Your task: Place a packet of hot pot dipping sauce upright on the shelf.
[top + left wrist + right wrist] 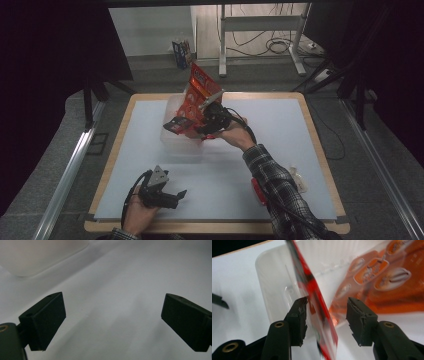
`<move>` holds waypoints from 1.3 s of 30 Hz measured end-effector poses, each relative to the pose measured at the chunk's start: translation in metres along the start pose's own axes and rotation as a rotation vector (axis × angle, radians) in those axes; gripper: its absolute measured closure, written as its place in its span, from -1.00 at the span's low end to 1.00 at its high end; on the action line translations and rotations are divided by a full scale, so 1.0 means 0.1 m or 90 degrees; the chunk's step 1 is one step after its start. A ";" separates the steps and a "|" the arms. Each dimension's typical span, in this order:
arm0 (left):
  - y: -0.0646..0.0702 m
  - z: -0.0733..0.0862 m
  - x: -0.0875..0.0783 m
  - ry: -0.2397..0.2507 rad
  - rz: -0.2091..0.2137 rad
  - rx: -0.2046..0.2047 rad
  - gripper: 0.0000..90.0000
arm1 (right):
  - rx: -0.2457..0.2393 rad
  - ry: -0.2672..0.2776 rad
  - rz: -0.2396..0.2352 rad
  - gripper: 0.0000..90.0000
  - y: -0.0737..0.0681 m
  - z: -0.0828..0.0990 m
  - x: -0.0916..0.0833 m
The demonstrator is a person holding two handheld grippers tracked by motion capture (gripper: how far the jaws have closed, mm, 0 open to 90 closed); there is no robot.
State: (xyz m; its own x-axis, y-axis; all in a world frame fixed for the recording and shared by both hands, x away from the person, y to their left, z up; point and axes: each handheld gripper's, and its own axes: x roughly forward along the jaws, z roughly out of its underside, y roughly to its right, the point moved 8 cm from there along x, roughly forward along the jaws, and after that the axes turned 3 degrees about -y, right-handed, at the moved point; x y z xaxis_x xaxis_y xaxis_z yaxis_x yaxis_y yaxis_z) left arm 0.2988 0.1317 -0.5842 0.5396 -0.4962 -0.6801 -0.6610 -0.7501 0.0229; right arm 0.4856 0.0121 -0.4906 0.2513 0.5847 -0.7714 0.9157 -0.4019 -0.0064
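1. Left gripper [181, 194] lies low near the front edge of the table, held in the person's left hand [137, 215]. Its jaws stand wide apart with nothing between them, just bare white surface in the left gripper view. Looks parked, kept clear while the other hand works.
2. Clear plastic bin [172, 107] sits left of table centre, toward the far side. Its rounded corner [25, 272] shows blurred at the top left of the left gripper view.
3. Orange-red snack bag [196, 95] stands tilted in the bin, top leaning up and away, bottom down inside. The bin wall seems to prop it, which would explain why it stays up with the jaws off it.
4. Right gripper [325, 317] is at the near right of the bin, with the bag's edge [318, 305] between its jaws. The jaws are parted and neither pad presses on the film, so no grip. The left pad may graze the edge; blur makes it hard to call. Probably just letting the bag go into the bin.
5. Right sleeve [280, 192] is plaid and reaches in from the bottom right.
6. A small pale object [298, 179] lies near the table's right edge; too small to name.
7. Surface: white mat on a wooden-rimmed table [320, 150].
8. Room: dark curtains at the sides, grey floor, a metal stand [260, 22] and loose cables behind.
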 end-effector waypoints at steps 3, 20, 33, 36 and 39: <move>0.00 0.00 0.00 -0.003 -0.001 0.004 -0.88 | 0.006 -0.008 0.007 0.19 0.03 0.10 -0.09; 0.01 0.01 0.01 -0.007 -0.002 0.003 -0.88 | 0.005 -0.055 0.040 0.98 0.07 0.43 -0.06; 0.01 0.01 0.02 -0.011 -0.002 0.006 -0.88 | -0.003 -0.052 0.033 0.98 0.02 0.30 0.16; 0.01 0.01 0.02 -0.011 -0.002 0.006 -0.88 | -0.002 -0.056 0.030 0.98 0.00 0.29 0.22; 0.01 0.01 0.02 -0.011 -0.002 0.006 -0.88 | 0.001 -0.051 0.027 0.98 0.00 0.28 0.26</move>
State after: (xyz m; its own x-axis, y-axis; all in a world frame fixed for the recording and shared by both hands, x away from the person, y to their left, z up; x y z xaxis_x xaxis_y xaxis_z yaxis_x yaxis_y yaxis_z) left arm 0.2984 0.1301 -0.5864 0.5324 -0.4867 -0.6926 -0.6642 -0.7474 0.0146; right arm 0.4830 0.0081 -0.5283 0.2630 0.5088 -0.8197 0.9043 -0.4261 0.0256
